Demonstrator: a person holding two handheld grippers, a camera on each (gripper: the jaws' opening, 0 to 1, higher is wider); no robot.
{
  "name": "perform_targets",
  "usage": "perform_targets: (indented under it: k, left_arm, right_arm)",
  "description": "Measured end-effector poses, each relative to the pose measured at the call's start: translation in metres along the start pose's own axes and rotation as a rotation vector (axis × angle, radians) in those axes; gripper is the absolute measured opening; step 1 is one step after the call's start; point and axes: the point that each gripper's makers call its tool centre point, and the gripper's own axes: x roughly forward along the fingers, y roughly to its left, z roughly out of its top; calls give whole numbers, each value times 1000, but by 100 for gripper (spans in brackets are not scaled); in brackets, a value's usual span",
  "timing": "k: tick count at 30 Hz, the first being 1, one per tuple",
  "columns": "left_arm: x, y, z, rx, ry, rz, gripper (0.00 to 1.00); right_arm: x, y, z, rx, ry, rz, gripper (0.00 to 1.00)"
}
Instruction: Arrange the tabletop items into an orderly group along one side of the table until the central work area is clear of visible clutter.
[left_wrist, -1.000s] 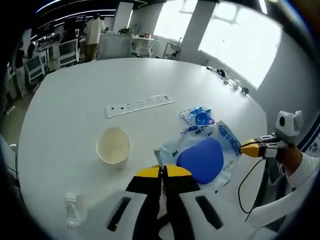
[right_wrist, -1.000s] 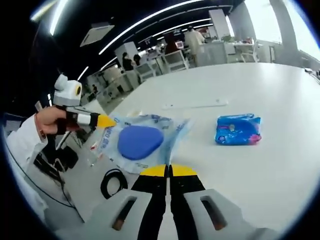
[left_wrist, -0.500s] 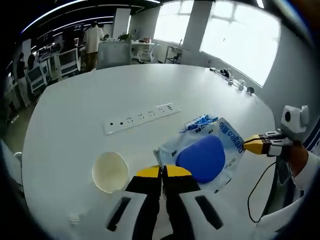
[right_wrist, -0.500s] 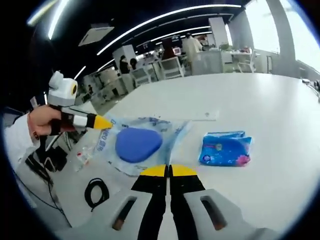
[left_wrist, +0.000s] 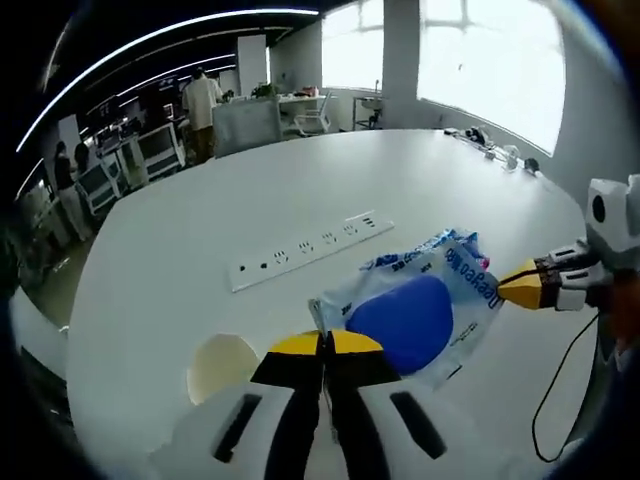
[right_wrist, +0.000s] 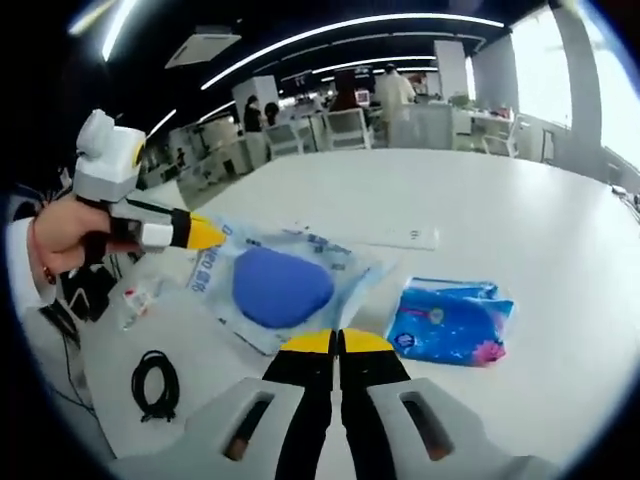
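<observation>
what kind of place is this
Most likely an open-plan office or lab: a large white table with a built-in power strip, desks and chairs behind, and long ceiling lights.

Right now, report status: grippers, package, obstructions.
Both grippers shut on the clear package, left gripper and right gripper at opposite edges. Package held over the white table. Blue pouch, paper cup nearby.

In the left gripper view the paper cup (left_wrist: 222, 365) is partly hidden behind the left gripper (left_wrist: 326, 345), the small blue packet (left_wrist: 447, 241) is mostly covered by the clear bag (left_wrist: 415, 310), and the bag's print is too distorted to read.
</observation>
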Motion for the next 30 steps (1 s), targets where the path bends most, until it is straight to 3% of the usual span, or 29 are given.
perform_targets:
  k: [15,30]
  left_arm:
    - [18,4,-9,12,-8,84,0]
    - [35,6,-21,34,36,105,0]
  right_arm:
    - [25,-12,-12,-26,22,-8,0]
    - [41,-18,-30,-13,52,-5,0]
